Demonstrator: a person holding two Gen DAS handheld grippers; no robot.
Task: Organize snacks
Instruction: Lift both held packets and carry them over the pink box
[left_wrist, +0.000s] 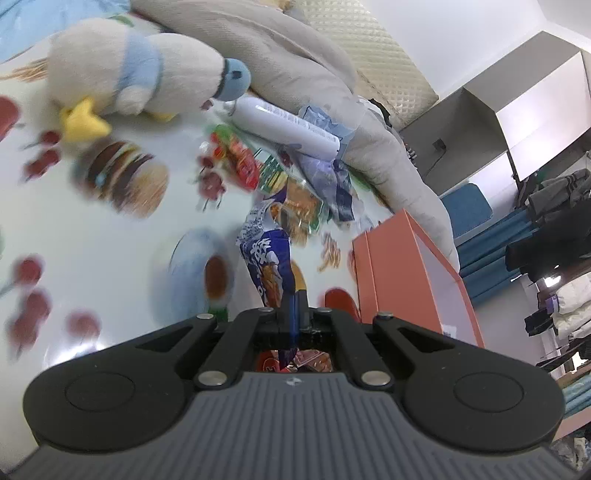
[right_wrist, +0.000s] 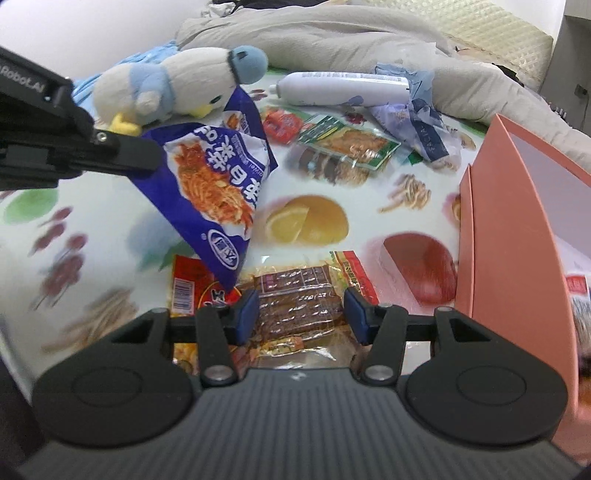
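Note:
My left gripper is shut on the top edge of a blue noodle-snack packet, which hangs lifted above the food-print cloth. The right wrist view shows that same left gripper at the left, pinching the blue packet. My right gripper is closed on a clear red-edged packet of brown strips, its blue pads pressing both sides. More snacks lie farther back: a green packet, a red packet and a crumpled blue-purple wrapper.
An open orange box stands at the right, also seen as the orange box, with something printed inside. A plush penguin, a white tube and a grey blanket lie at the back.

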